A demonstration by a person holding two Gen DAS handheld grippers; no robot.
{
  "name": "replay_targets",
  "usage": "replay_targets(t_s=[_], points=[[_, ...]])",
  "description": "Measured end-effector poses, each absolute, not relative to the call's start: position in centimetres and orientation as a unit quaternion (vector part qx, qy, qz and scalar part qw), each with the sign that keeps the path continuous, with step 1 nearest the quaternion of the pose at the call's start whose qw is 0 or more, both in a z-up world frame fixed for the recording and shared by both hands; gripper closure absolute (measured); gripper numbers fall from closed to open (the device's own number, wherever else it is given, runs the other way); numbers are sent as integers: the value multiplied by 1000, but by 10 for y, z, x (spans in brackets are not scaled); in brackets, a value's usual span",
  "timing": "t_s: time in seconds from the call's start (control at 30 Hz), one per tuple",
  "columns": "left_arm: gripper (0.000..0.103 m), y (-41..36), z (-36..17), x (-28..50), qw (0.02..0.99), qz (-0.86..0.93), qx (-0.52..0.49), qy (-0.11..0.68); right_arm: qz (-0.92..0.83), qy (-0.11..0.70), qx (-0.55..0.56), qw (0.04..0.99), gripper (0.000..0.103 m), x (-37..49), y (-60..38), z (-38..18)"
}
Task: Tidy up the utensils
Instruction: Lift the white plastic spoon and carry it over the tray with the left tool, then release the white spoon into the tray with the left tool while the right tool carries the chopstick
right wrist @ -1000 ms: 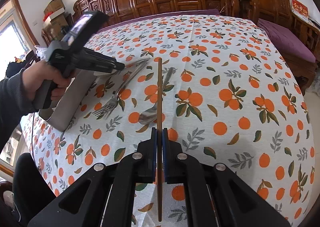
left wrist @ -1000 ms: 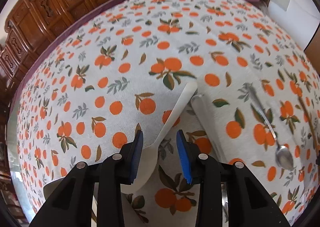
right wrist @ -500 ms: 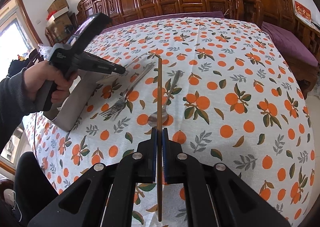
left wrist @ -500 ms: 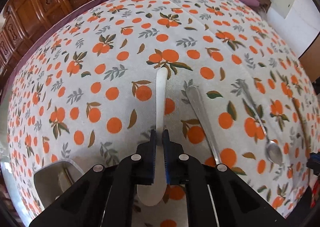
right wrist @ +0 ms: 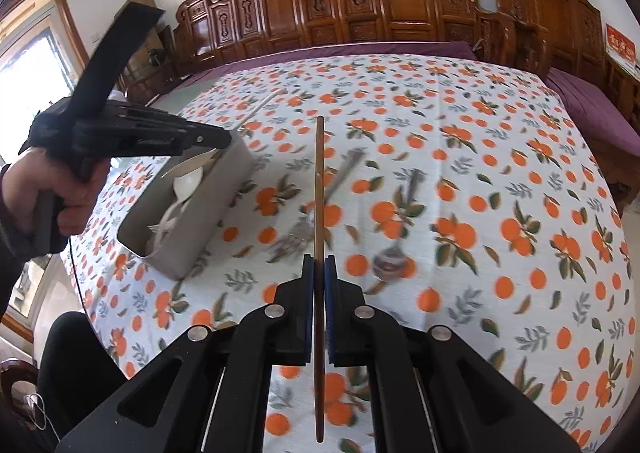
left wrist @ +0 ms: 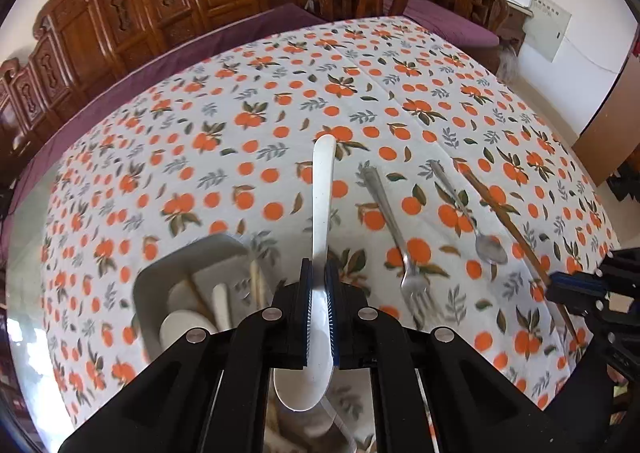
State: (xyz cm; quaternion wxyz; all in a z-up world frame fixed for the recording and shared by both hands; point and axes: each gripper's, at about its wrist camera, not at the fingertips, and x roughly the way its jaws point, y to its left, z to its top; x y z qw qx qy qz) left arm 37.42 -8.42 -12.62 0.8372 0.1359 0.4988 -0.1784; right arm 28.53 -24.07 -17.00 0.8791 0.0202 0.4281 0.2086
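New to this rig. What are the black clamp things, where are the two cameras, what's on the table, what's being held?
There is no robot arm here. A person holds a hand-operated two-finger gripper in each hand, and each has a fisheye camera looking forward along its fingers, so the black frame at the bottom of each picture is that gripper's own body.

In the left wrist view, the left gripper is shut on a white spoon. In the right wrist view, the right gripper is shut on a brown chopstick.

A grey bin already holding white utensils stands on the orange-print tablecloth. A metal fork and a metal spoon lie loose on the cloth.
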Motion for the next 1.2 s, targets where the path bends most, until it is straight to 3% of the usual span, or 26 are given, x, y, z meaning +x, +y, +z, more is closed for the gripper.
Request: replay_targets(t_s=[0.63, 0.77, 1.2], points=[[97, -10, -165, 344, 833, -121, 79, 533, 224, 425, -4, 877, 97, 271, -186, -151], [79, 0, -161, 339, 839, -120, 60, 527, 224, 424, -9, 877, 97, 269, -179, -146], [68, 35, -112, 296, 872, -127, 70, 468, 244, 432, -2, 868, 97, 282, -135, -146]])
